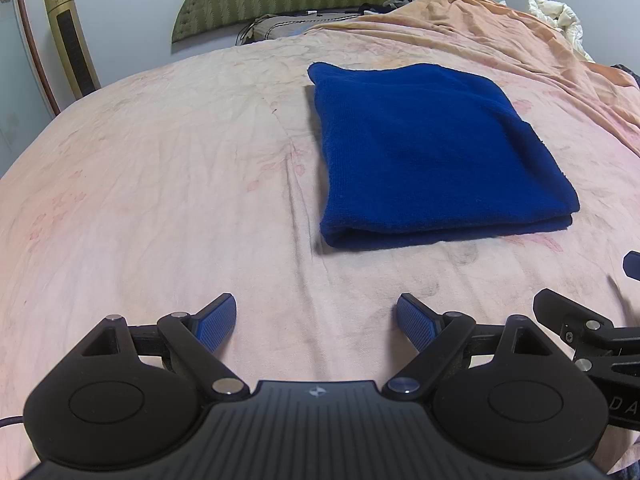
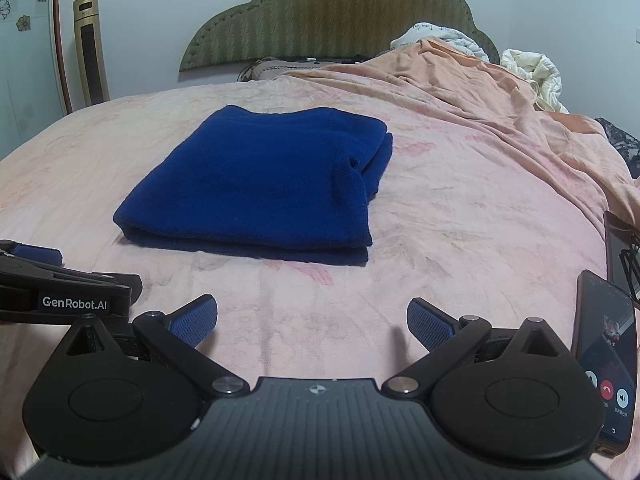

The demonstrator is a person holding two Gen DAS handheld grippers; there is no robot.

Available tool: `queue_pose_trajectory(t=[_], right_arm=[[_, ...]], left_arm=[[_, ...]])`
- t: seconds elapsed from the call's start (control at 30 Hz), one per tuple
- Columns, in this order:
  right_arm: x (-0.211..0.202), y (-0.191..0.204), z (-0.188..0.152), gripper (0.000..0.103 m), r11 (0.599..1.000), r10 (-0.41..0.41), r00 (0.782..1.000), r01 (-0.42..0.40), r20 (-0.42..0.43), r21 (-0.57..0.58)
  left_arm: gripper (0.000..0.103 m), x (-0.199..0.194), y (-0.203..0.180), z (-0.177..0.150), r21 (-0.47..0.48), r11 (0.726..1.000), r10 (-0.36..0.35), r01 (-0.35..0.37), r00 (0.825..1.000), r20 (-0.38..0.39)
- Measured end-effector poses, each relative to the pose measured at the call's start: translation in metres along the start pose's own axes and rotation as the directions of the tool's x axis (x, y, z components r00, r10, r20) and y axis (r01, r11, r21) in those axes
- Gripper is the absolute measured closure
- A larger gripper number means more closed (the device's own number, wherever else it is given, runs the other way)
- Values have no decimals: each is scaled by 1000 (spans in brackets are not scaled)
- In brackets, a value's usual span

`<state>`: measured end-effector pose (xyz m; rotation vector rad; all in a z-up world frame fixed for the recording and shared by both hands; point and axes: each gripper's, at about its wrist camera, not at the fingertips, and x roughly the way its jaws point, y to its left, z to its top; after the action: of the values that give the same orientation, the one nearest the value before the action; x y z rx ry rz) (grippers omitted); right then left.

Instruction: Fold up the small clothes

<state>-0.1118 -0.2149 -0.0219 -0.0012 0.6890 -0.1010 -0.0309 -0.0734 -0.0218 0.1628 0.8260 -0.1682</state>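
- The bed carries the blue garment, which lies folded in a neat rectangle near the middle, well away from the foot edge where both claws hover. The pink sheet is soft and wrinkled, so I judge that pressing or dragging the garment can pull the sheet with it and open the fold.
- The blue garment seems almost finished. Its right side shows a loose tucked flap, and a careless pinch there can take only the top layer and undo the stack.
- The phone stands just beside the right claw, at the right edge of the bed, with a call screen lit. A sideways swing can knock it over.
- The left claw is released, with its jaws wide apart and nothing between them.
- The right claw is also released and empty. The two claws are near each other, so they can collide if both reach for one corner.
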Motion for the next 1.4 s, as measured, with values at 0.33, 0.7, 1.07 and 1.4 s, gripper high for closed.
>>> queue_pose_trajectory(t=[0.33,0.7,1.07,1.4], right_arm=[[0,0,0,1,1000,0,1000,0,1,0],[-1,3,2,1,1000,1,1000,-1,3,-3],[-2,5,6,1,1000,0,1000,0,6,-3],[-1,-2,7,1,1000,-9,1000,8,11,12]], left_arm=[[15,0,1,-1,-2,1000,0,0,1000,0],[15,0,2,-1,-1,1000,0,0,1000,1],[15,-2,4,1,2,1000,6,-6,1000,4],[15,-3,1,1,2,1000,10,-10,1000,3]])
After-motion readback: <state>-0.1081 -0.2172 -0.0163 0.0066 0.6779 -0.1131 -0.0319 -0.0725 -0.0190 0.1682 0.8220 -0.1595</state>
